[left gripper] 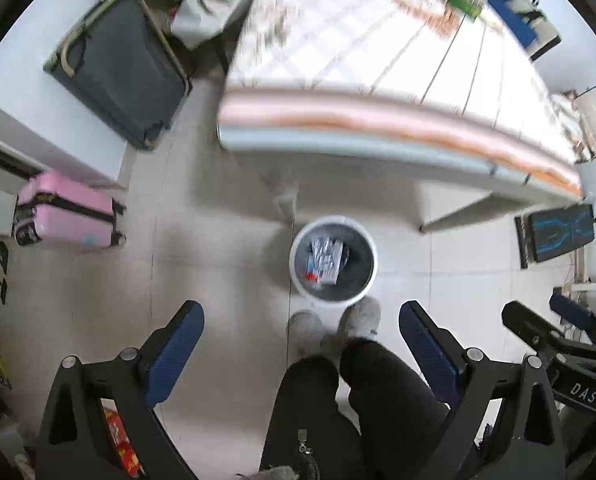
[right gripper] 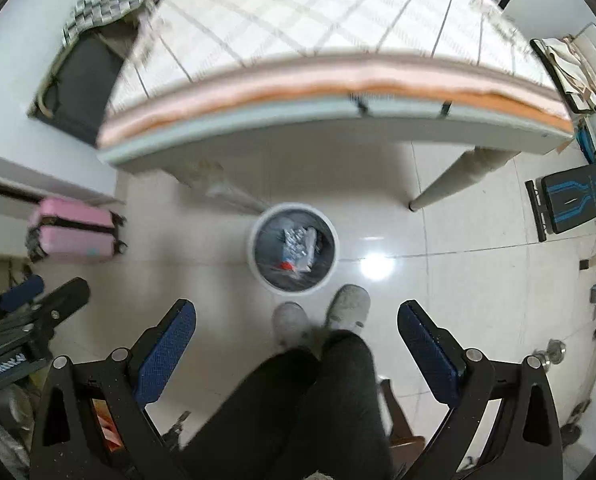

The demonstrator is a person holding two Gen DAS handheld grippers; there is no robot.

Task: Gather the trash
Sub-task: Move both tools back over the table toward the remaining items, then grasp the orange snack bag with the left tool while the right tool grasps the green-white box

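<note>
Both grippers empty above the bin

We hold the left gripper point(left gripper: 301, 322) and right gripper point(right gripper: 296, 320) spread apart over the white trash bin point(right gripper: 255, 256), crumpled wrappers point(right gripper: 299, 248) inside.

One bin point(left gripper: 333, 260), two suitcases point(left gripper: 70, 216)

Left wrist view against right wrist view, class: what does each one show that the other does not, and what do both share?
Only the left wrist view shows the green box on the table. Only the right wrist view shows the bright glare on the floor tiles. Both show the round bin holding trash, the pink suitcase, the person's grey slippers, and open, empty claws: left claw, right claw.
</note>
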